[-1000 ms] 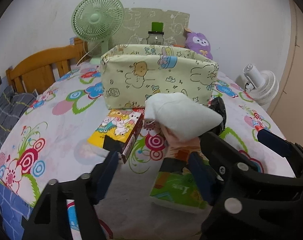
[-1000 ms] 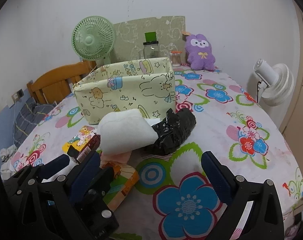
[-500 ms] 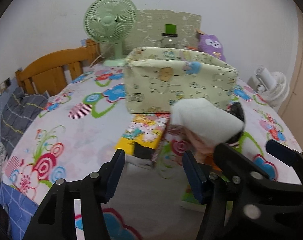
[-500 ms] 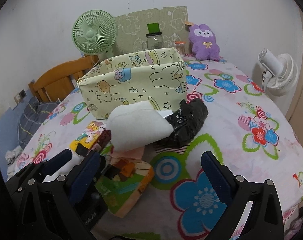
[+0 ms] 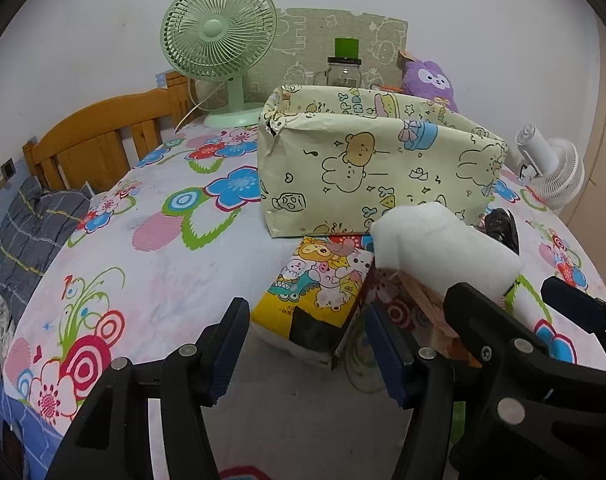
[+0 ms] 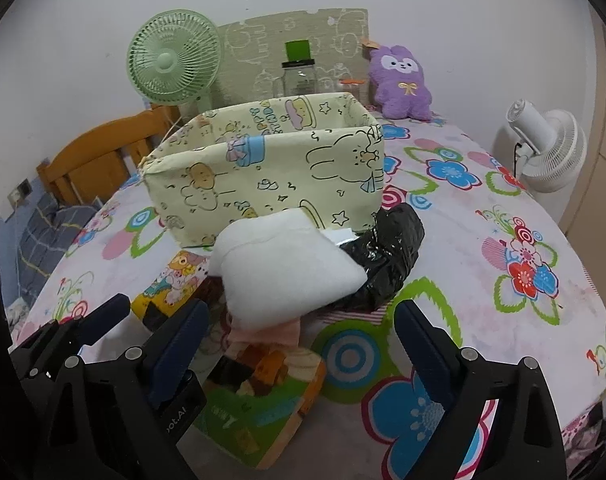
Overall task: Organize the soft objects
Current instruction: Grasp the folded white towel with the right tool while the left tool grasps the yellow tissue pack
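Both hand-held grippers hover low over a flower-print tablecloth [image 6: 483, 208], side by side, pointing down at a small heap of soft packs. At left, the left gripper [image 5: 305, 344] has its blue-padded jaws part-way apart with nothing pressed between them; its tips frame the near edge of a yellow cartoon-print pack [image 5: 319, 288], which lies flat on the cloth just in front of them. The right gripper [image 6: 299, 340] stands wide, its jaws closing, with no pad touching anything; between and just beyond its tips lie a green and orange pack [image 6: 263, 404] and a pink cloth [image 6: 275, 332].

A white padded pack [image 6: 287, 268] sits on top of the heap, tilted, resting on the pink cloth and leaning against a crumpled black plastic bundle [image 6: 391, 256] at its right. Directly behind the heap stands a pale yellow fabric bin [image 6: 271, 176] printed with bears and rabbits, its top open; the yellow pack's far end reaches up to its front wall.

Farther back, a green desk fan [image 5: 219, 36], a glass jar [image 6: 299, 78] with a dark lid and a purple plush toy [image 6: 399, 80] line the wall. A white fan [image 6: 547, 148] stands beyond the table's right edge, and a wooden headboard [image 5: 99, 136] shows at left.
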{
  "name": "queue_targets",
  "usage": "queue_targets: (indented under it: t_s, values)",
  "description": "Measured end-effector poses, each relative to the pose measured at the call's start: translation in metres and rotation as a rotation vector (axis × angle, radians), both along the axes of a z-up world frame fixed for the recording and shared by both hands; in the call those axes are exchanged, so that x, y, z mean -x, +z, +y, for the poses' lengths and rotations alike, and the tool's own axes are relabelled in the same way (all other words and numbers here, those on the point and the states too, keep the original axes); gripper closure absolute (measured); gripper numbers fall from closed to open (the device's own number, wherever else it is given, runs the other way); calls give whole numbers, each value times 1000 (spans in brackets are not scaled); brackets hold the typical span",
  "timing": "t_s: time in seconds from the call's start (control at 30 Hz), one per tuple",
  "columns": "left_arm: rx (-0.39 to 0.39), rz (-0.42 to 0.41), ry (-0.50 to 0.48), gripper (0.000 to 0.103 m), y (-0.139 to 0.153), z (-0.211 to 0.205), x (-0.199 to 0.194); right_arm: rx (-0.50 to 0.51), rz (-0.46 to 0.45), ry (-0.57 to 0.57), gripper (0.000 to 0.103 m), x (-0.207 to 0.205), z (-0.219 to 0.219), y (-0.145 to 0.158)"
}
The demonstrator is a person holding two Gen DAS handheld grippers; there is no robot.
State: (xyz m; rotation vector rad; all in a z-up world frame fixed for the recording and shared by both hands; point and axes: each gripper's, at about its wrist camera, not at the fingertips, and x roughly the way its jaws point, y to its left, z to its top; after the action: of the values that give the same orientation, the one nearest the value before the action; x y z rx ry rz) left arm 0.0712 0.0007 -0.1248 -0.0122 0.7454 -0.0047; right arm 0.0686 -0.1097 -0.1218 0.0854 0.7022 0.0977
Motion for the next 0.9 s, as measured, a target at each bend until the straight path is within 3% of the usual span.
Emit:
queue_targets:
  t_s: [0.2,0.3,0.37,0.57,0.63,0.7,0.9]
  values:
    - [-14,-5,-5,37,-1,-1,-8,32,-7,-18,10,-9,2,-2]
    - [1,-10,-16,25,-2,1,-11,40,-8,-28,10,-15,0,-3]
    - [2,-10,-20,22,-3,1,-13,38,-3,-26,10,-18,-1,-4]
    - [-6,0,-26,22,-7,0,-21,41,5,3,14,-24,3,-8]
    - [10,12,-30,25,-9,0,-22,35,11,17,18,-26,5,-10]
    - [49,41,-39,39,-13,2,-23,24,20,30,28,-27,6,-11]
    - [45,37,-22,48,-12,2,-19,30,5,31,44,-24,8,-10]
